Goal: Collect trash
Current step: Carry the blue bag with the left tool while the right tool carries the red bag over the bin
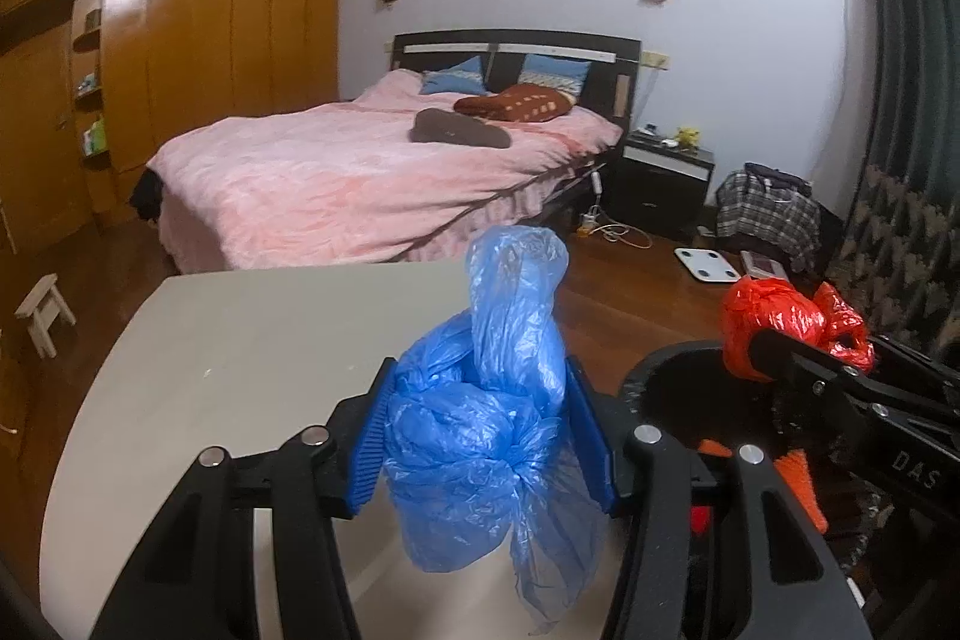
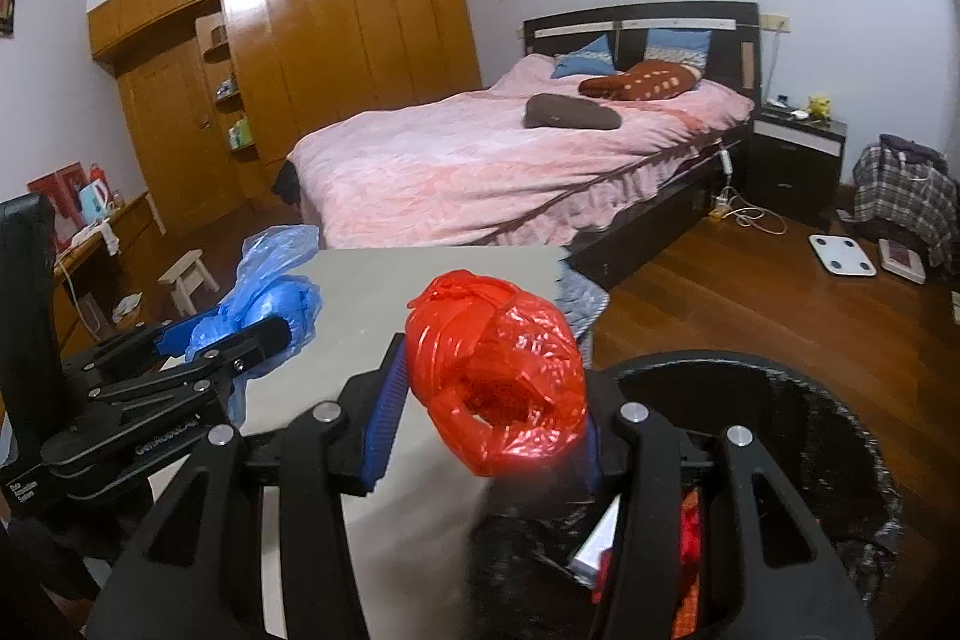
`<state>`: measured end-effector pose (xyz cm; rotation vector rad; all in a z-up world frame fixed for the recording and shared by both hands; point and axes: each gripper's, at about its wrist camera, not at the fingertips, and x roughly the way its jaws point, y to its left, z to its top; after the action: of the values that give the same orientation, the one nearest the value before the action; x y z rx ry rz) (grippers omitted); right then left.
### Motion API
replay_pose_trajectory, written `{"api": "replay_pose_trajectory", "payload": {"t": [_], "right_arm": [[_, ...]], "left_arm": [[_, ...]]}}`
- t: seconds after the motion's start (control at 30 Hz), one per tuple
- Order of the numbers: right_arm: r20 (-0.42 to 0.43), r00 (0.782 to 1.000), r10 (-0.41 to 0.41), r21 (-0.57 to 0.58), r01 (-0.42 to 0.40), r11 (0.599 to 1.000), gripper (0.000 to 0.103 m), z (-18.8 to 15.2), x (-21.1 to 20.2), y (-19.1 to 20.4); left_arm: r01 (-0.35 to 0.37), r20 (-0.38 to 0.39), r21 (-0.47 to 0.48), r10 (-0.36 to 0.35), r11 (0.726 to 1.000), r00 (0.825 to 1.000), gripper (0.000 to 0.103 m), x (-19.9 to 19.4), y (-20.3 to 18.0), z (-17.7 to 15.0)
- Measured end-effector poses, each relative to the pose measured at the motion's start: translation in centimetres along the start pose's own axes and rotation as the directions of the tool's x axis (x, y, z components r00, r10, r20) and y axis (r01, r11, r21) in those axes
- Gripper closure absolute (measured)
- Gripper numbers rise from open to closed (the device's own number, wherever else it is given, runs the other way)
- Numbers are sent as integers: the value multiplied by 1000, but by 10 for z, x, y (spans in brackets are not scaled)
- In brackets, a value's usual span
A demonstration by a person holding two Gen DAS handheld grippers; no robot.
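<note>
My left gripper (image 1: 483, 436) is shut on a crumpled blue plastic bag (image 1: 492, 418) and holds it above the grey table (image 1: 240, 358) near its right edge. It also shows in the right wrist view (image 2: 264, 316). My right gripper (image 2: 489, 400) is shut on a knotted red plastic bag (image 2: 498, 376) and holds it at the near rim of a black trash bin (image 2: 780, 400). The red bag also shows in the left wrist view (image 1: 774, 322), over the bin (image 1: 666, 376). The bin holds orange, red and white trash.
A bed with pink bedding (image 2: 510, 160) stands beyond the table. A small white stool (image 2: 189, 280) is on the left floor. A nightstand (image 2: 798, 154), cables, a white scale (image 2: 843, 253) and a plaid bag (image 2: 906, 196) sit at the right on the wood floor.
</note>
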<state>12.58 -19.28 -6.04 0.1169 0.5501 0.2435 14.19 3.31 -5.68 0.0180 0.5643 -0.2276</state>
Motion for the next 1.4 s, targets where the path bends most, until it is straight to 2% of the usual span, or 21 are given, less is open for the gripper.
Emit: {"api": "replay_pose_trajectory", "payload": {"t": [0.53, 1.07, 1.4], "right_arm": [[50, 991, -121, 33, 120, 992, 57, -3, -47, -52], [62, 969, -240, 80, 235, 969, 57, -15, -75, -98], [31, 958, -286, 108, 281, 954, 57, -29, -80, -120]], "left_arm": [[127, 30, 77, -130, 989, 991, 50, -4, -72, 15], [262, 11, 130, -265, 956, 964, 50, 8, -132, 14], [311, -21, 145, -311, 939, 950, 50, 30, -154, 8]]}}
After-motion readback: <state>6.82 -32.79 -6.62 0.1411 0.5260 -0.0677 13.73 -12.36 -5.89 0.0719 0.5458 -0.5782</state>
